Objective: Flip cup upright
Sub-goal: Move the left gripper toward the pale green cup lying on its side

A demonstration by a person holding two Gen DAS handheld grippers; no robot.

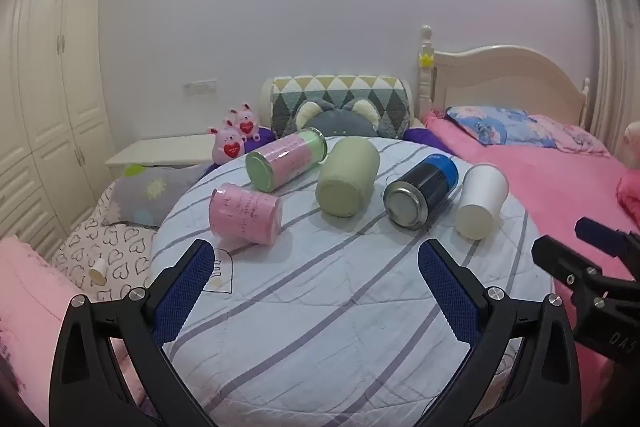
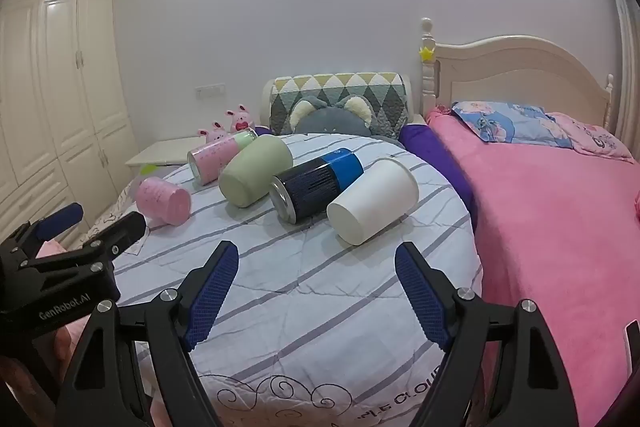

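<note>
- Nothing is upright yet: all five containers lie on their sides in a row across the far half of the round, cloth-covered surface (image 1: 340,307), bottoms turned toward the cameras. By my reading the task is at its very start.
- The left gripper (image 1: 316,267) is spread wide and holds nothing, hovering over the near edge of the surface.
- The right gripper (image 2: 316,275) is likewise wide apart and empty, near the same edge; the white cup (image 2: 372,201) lies closest ahead of it, at the right end of the row.
- The white cup is smooth, tapered, and looks like paper or thin plastic, so likely light and easily dented.
- Just beside it, seemingly touching, lies a dark can with a blue band (image 2: 316,183) and a shiny metal bottom.
- The pale green cup (image 2: 256,171) is matte and rounded, possibly ceramic.
- The tall pink and green tin (image 1: 286,163) has a metal end; the short pink cup (image 1: 244,213) sits nearest the left edge.
- The cover is soft, wrinkled quilted cloth with grey stripes, so an upright cup may stand unsteadily.
</note>
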